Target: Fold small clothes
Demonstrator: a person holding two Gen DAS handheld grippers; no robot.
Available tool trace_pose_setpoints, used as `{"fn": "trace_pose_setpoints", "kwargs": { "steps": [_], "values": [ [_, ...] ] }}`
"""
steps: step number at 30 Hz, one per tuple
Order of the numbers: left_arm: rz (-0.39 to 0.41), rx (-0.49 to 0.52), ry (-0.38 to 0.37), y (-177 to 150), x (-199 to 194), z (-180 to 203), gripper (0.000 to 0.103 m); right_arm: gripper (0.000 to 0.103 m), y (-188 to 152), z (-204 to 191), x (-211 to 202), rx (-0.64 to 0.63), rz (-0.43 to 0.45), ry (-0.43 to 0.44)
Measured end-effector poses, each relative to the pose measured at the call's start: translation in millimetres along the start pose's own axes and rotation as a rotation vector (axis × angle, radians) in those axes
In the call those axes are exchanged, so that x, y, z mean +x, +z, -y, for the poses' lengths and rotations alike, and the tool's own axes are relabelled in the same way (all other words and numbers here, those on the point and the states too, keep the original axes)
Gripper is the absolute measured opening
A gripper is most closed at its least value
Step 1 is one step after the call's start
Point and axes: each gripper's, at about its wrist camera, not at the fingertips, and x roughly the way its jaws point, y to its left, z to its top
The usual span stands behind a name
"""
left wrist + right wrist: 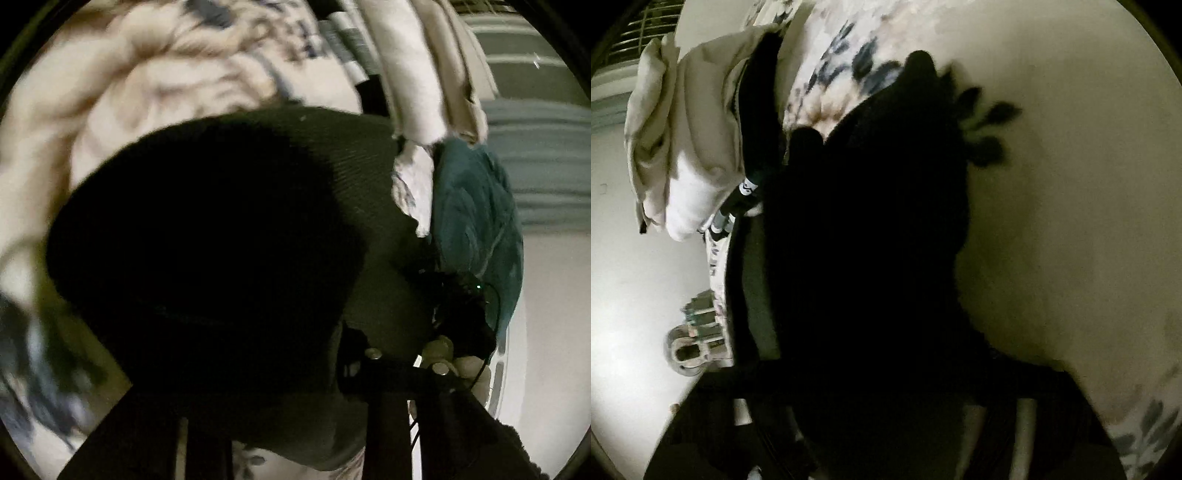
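Note:
A dark ribbed knit garment point(362, 155) lies on the cream floral bedspread point(129, 92) and fills most of both views. In the left wrist view it runs down between the fingers point(388, 424) of my left gripper point(295, 406), which looks shut on its near edge; the tips are lost in the dark. My right gripper point(461, 317), held by a hand point(472, 369), sits at the garment's right edge. In the right wrist view the garment point(871, 221) is a black mass over my right gripper point(886, 387) and hides its tips.
A teal garment point(476, 206) and a pile of white clothes point(417, 74) lie beside the dark one. Black socks with white marks point(753, 155) rest against the white pile point(683, 147). The bed's edge drops to a pale floor point(628, 295) with a grey wheeled fitting point(690, 347).

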Motion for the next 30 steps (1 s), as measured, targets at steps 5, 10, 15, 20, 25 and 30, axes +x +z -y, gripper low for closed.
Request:
{"fn": "trace_pose_setpoints", "kwargs": {
  "steps": [5,10,15,20,25,30],
  "values": [
    [-0.069,0.154,0.017,29,-11,19,0.025,0.036,-44,-4,-27,0.066,0.123,0.004],
    [-0.158,0.2,0.027,65,-28,11,0.025,0.035,-139,5,-36,0.231,0.155,0.06],
    [-0.314,0.301,0.054,66,-21,13,0.025,0.034,-250,0,-34,0.358,0.15,0.064],
    [-0.389,0.319,0.152,54,-4,-13,0.045,0.037,-293,19,-15,0.361,0.118,-0.027],
    [-0.318,0.259,0.178,35,-19,-22,0.069,0.054,-278,33,-18,0.328,0.02,-0.077],
    [-0.197,0.268,0.266,5,-49,-15,0.069,0.068,-282,13,-56,0.178,-0.001,-0.211]
  ]
}}
